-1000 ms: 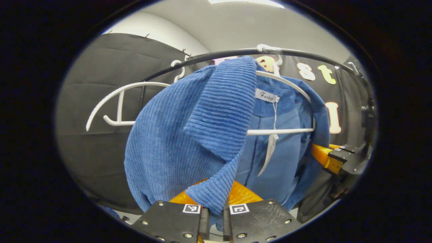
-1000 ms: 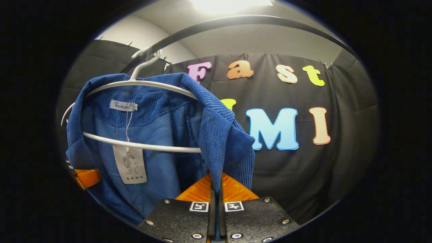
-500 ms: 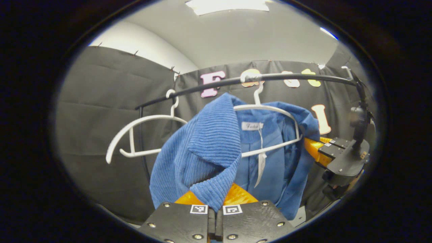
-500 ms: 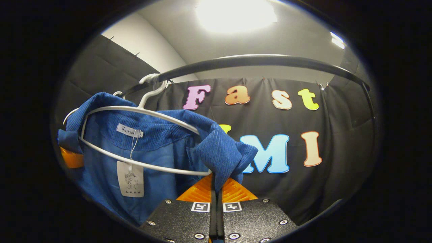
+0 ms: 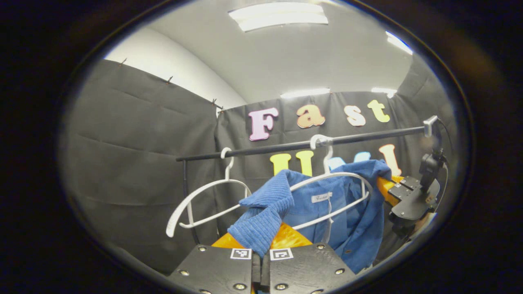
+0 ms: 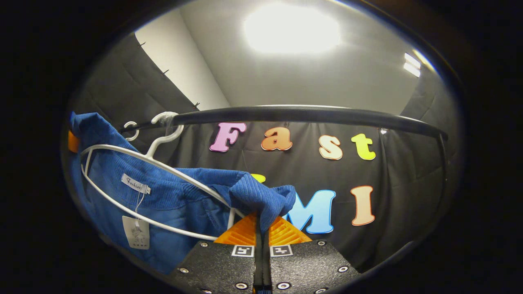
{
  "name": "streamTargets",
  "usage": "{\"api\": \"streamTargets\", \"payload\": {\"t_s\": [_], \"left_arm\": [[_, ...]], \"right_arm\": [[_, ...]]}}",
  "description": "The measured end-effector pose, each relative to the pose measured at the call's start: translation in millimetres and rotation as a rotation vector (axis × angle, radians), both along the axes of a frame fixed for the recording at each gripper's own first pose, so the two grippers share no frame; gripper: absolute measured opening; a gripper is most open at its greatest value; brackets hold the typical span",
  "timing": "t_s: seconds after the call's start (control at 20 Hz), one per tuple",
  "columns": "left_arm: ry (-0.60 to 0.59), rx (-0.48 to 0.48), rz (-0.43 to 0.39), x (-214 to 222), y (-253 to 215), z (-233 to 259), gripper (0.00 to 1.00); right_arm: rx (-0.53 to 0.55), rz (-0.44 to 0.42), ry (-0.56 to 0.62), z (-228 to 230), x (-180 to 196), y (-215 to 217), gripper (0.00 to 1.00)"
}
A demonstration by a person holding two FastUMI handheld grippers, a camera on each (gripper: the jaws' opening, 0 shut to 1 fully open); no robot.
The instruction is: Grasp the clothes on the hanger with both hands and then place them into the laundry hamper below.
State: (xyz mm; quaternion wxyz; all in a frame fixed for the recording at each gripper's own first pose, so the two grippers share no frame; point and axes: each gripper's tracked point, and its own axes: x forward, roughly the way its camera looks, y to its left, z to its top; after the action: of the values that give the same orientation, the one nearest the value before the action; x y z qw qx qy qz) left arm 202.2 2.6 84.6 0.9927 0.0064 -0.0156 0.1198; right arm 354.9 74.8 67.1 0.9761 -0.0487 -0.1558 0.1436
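Here the blue corduroy jacket is seen draped over a white hanger whose hook rests on the black rail, and it is pulled out toward both cameras by its two front edges. In the left gripper view, a ribbed fold of the jacket is pinched between the closed fingers of the left gripper, the cloth bunching just above them. In the right gripper view, the other edge of the jacket is clamped in the closed jaws of the right gripper, with the hanger and a paper tag seen to the left. The right gripper is also seen at the far right of the left gripper view, against the jacket's edge. A second, bare white hanger is hung on the rail to the left of the jacket. A ceiling light is seen above.
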Motion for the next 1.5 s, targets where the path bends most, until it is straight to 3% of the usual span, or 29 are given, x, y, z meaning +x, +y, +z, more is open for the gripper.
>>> {"api": "streamTargets", "payload": {"t_s": [0.25, 0.55, 0.75, 1.05, 1.5], "left_arm": [[0.009, -0.052, 0.009, 5, 41, 7, 0.00], [0.080, 0.107, -0.010, 19, 75, 4, 0.01], [0.106, 0.123, 0.022, 35, 112, -12, 0.00], [0.205, 0.077, -0.015, 54, 101, -69, 0.00], [0.256, 0.038, -0.045, 35, 86, -112, 0.02]], "right_arm": [[-0.030, -0.032, -0.010, -4, 29, -11, 0.00], [-0.028, -0.106, 0.062, -29, 47, -39, 0.00], [-0.018, -0.111, 0.119, -43, 56, -45, 0.00], [-0.036, -0.112, 0.257, -97, 85, -45, 0.00], [-0.091, -0.121, 0.327, -133, 57, -54, 0.00]]}}
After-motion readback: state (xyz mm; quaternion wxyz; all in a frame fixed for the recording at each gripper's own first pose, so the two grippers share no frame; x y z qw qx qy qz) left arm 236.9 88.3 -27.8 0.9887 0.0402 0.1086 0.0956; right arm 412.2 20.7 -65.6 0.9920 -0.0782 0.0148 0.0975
